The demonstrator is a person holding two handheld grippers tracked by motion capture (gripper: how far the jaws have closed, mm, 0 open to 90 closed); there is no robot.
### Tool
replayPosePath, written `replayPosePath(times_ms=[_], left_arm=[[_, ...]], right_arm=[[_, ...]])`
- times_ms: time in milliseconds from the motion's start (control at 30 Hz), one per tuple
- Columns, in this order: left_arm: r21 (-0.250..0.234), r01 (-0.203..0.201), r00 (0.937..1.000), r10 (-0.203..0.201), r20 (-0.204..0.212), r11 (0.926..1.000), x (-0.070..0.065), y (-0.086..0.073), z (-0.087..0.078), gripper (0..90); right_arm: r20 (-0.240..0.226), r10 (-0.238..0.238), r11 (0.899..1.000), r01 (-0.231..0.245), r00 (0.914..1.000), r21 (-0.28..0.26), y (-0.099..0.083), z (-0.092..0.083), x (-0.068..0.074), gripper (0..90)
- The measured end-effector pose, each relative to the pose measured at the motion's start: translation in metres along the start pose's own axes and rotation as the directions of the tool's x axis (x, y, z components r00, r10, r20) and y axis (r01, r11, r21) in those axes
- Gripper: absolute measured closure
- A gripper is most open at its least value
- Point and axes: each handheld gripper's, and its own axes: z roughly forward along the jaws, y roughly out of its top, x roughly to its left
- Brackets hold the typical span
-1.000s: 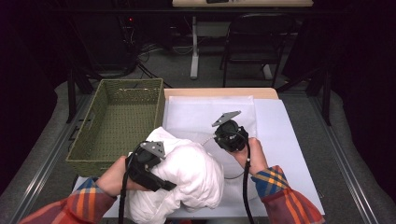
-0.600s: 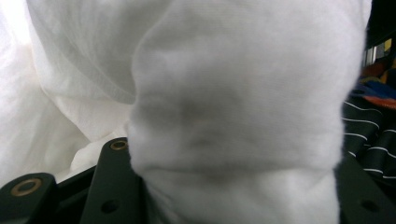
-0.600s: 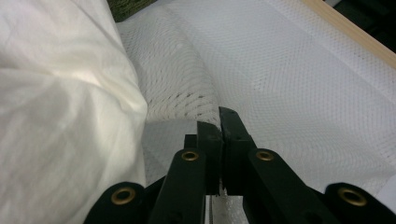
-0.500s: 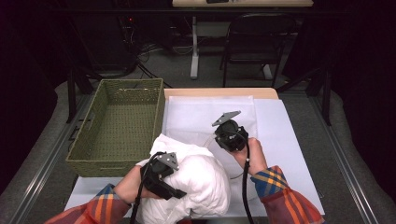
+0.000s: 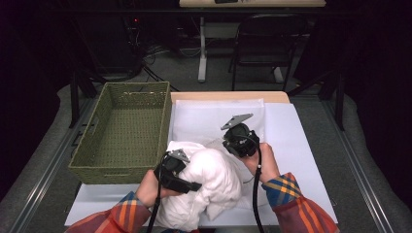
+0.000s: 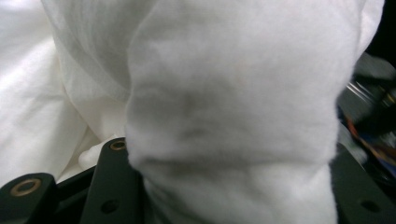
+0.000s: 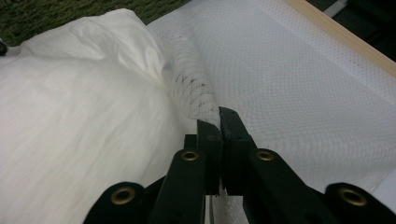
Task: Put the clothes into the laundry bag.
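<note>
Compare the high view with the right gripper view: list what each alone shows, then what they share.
High view alone: the green wicker basket left of the work area, the person's plaid sleeves, and the left gripper against the white bundle.
Right gripper view alone: the weave of the mesh bag, and the right gripper shut on its bunched edge.
Both: the white bundle, the mesh bag and the right gripper.

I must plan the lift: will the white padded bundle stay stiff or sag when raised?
The white padded bundle probably sags: it lies in soft folds. It looks light and puffy. The left gripper squeezes it, so it likely compresses.
</note>
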Motion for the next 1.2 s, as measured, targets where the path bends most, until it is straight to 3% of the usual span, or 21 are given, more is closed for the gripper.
replayPosePath(times_ms=[33, 67, 133, 167, 200, 267, 367, 467, 533, 567, 600, 633, 700, 733, 800, 900, 967, 1000, 1100, 1167, 1200], left_arm=[[0.000, 0.000, 1.0000, 0.000, 0.000, 1.0000, 0.000, 0.000, 0.000, 49.6], [-0.040, 0.045, 0.9986, -0.046, -0.025, 0.9982, 0.003, 0.001, 0.006, 48.9], [-0.033, 0.050, 0.9983, -0.051, -0.028, 0.9982, 0.004, 0.001, 0.011, 46.5], [-0.024, 0.058, 0.9975, -0.059, -0.038, 0.9980, 0.006, 0.001, 0.018, 46.5], [0.010, 0.069, 0.9962, -0.068, -0.054, 0.9976, 0.007, -0.001, 0.033, 40.3], [0.010, 0.064, 0.9957, -0.064, -0.068, 0.9979, 0.008, -0.003, 0.042, 35.6], [-0.013, 0.067, 0.9956, -0.068, -0.065, 0.9976, 0.008, -0.002, 0.041, 38.3], [-0.105, 0.129, 0.9900, -0.134, -0.045, 0.9861, 0.005, 0.002, 0.033, 47.7], [-0.179, 0.179, 0.9810, -0.189, -0.044, 0.9675, 0.002, 0.010, 0.034, 47.0], [-0.179, 0.179, 0.9810, -0.189, -0.044, 0.9675, 0.002, 0.010, 0.034, 44.7], [-0.141, 0.171, 0.9804, -0.182, -0.075, 0.9753, 0.001, 0.014, 0.047, 41.1], [-0.141, 0.171, 0.9804, -0.182, -0.075, 0.9753, 0.001, 0.014, 0.047, 37.9], [-0.093, 0.156, 0.9827, -0.164, -0.086, 0.9833, 0.001, 0.013, 0.061, 29.6], [-0.092, 0.143, 0.9846, -0.151, -0.088, 0.9854, 0.001, 0.012, 0.063, 27.1], [-0.074, 0.107, 0.9900, -0.113, -0.084, 0.9915, 0.001, 0.015, 0.057, 23.8], [-0.089, 0.063, 0.9944, -0.070, -0.079, 0.9940, -0.002, 0.014, 0.040, 16.7], [-0.077, 0.023, 0.9963, -0.029, -0.081, 0.9968, -0.005, 0.013, 0.035, 18.4], [-0.091, -0.002, 0.9973, -0.005, -0.073, 0.9958, -0.006, 0.010, 0.039, 25.0], [-0.115, 0.023, 0.9984, -0.028, -0.049, 0.9931, -0.004, 0.007, 0.047, 50.2], [-0.124, 0.019, 0.9991, -0.024, -0.035, 0.9921, -0.004, 0.006, 0.050, 57.7], [-0.157, 0.052, 0.9982, -0.056, -0.021, 0.9862, -0.005, 0.009, 0.050, 59.3]], right_arm=[[0.000, 0.000, 1.000, 0.000, 1.0000, 0.000, 0.000, 0.000, 0.000, 88.4], [-0.003, -0.001, 1.000, 0.001, 1.0000, 0.005, 0.000, 0.000, 0.001, 88.3], [-0.006, 0.000, 1.000, 0.001, 1.0000, 0.018, -0.001, 0.002, 0.000, 88.2], [-0.006, 0.000, 1.000, 0.001, 1.0000, 0.018, -0.001, 0.002, 0.000, 88.2], [-0.013, 0.001, 0.999, -0.001, 0.9999, 0.034, -0.003, 0.006, -0.001, 88.1], [-0.025, 0.003, 0.999, -0.002, 0.9997, 0.052, -0.004, 0.009, 0.001, 87.8], [-0.028, -0.002, 0.998, 0.004, 0.9996, 0.058, -0.005, 0.010, 0.003, 87.9], [-0.044, 0.008, 0.999, -0.006, 0.9990, 0.042, -0.002, 0.004, 0.003, 88.2], [-0.043, 0.010, 1.000, -0.009, 0.9990, 0.015, 0.000, -0.002, 0.005, 88.2], [-0.043, 0.010, 1.000, -0.009, 0.9990, 0.015, 0.000, -0.002, 0.005, 88.2], [-0.039, 0.008, 1.000, -0.007, 0.9992, 0.009, 0.001, -0.005, 0.005, 88.2], [-0.039, 0.008, 1.000, -0.007, 0.9992, 0.009, 0.001, -0.005, 0.005, 88.2], [-0.059, 0.029, 0.999, -0.027, 0.9978, 0.043, -0.006, 0.005, 0.001, 88.1], [-0.061, 0.027, 0.998, -0.024, 0.9978, 0.051, -0.009, 0.008, 0.000, 88.1], [-0.065, 0.027, 0.998, -0.023, 0.9976, 0.055, -0.011, 0.009, 0.000, 88.1], [-0.060, 0.034, 0.999, -0.032, 0.9976, 0.041, -0.013, 0.005, -0.004, 87.7], [-0.064, 0.037, 0.999, -0.034, 0.9972, 0.039, -0.013, 0.005, -0.005, 87.7], [-0.067, 0.043, 0.998, -0.040, 0.9968, 0.042, -0.013, 0.006, -0.005, 87.8], [-0.070, 0.038, 0.998, -0.035, 0.9968, 0.042, -0.013, 0.007, -0.003, 87.9], [-0.078, 0.039, 0.999, -0.036, 0.9962, 0.041, -0.011, 0.008, -0.001, 88.1], [-0.087, 0.039, 0.999, -0.036, 0.9955, 0.038, -0.010, 0.008, 0.001, 88.3]])
